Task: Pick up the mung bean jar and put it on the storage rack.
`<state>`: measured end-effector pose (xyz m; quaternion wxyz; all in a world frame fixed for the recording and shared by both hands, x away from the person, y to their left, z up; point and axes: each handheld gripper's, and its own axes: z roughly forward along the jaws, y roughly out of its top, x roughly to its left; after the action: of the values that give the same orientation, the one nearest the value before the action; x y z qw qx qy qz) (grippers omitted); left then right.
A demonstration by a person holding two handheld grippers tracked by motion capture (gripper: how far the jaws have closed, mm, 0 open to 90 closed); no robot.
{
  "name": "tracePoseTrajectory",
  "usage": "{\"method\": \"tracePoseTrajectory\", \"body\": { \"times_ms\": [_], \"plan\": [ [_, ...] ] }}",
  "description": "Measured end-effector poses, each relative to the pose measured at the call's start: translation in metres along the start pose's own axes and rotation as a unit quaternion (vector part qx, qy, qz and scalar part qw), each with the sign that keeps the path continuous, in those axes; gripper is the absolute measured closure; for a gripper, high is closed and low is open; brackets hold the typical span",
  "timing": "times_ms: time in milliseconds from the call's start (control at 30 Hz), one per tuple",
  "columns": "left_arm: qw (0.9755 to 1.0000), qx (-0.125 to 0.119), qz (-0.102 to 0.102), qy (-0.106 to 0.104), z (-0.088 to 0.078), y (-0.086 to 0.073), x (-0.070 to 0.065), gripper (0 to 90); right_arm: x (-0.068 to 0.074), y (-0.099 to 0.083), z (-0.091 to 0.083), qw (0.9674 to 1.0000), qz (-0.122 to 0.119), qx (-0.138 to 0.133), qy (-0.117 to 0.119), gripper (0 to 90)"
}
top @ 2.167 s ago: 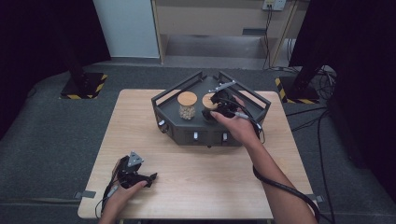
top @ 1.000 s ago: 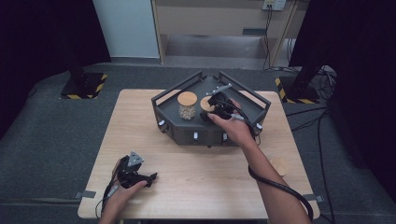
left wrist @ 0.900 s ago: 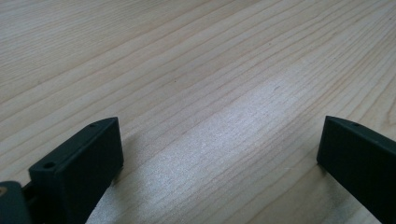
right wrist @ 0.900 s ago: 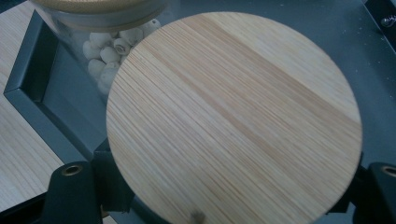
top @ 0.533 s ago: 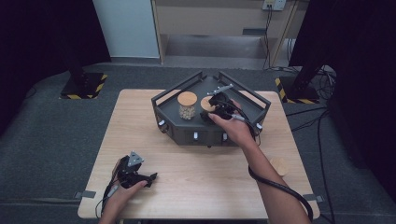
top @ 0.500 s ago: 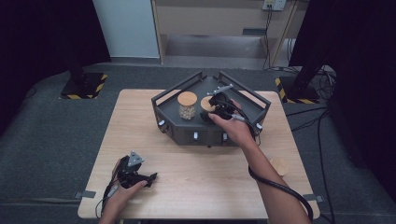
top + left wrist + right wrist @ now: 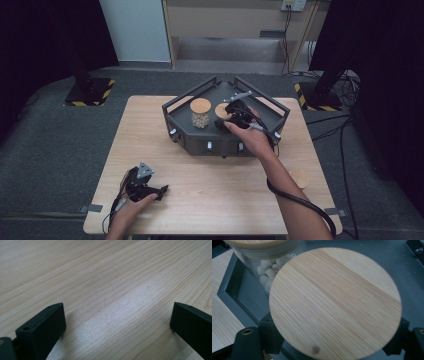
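Note:
A glass jar with a round wooden lid (image 7: 334, 302) stands in the dark grey tray (image 7: 260, 107), just right of a second lidded jar (image 7: 200, 112) holding white pieces. My right gripper (image 7: 231, 115) reaches over the tray at this jar. Its jaws have just been opening and stand on either side of the jar, under the lid's rim; the jar wall and the pads are hidden by the lid. My left gripper (image 7: 162, 190) rests open on the table near the front left corner, with bare wood (image 7: 117, 290) between its fingers.
The tray has raised rails and knobs along its front wall (image 7: 210, 146). A small round wooden piece (image 7: 300, 177) lies on the table at the right. A cable trails from my right forearm across the table's right side.
Since the oldest frame my right hand has shifted a little toward the tray's middle with the jar, then kept still. The left hand has not moved.

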<state>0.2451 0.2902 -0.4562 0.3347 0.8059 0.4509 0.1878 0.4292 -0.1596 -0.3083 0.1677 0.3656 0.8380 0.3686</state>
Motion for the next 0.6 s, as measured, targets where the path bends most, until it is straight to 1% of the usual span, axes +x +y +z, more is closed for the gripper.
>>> {"method": "tracePoseTrajectory", "body": {
  "times_ms": [200,333,467,600],
  "plan": [
    [1.0000,0.000,0.000,0.000,0.000,0.000,0.000,0.0,-0.003,-0.004,-0.008,1.0000,0.004,-0.008,0.002,11.9],
    [1.0000,0.000,0.000,0.000,0.000,0.000,0.000,0.0,-0.003,-0.006,-0.014,0.9999,0.002,-0.010,0.002,10.8],
    [1.0000,0.000,0.000,0.000,0.000,0.000,0.000,0.0,-0.002,-0.009,-0.022,0.9999,-0.004,-0.015,0.000,9.5],
    [1.0000,0.000,0.000,0.000,0.000,0.000,0.000,0.0,-0.003,-0.013,-0.031,0.9998,-0.010,-0.015,0.001,8.8]
  ]
}}
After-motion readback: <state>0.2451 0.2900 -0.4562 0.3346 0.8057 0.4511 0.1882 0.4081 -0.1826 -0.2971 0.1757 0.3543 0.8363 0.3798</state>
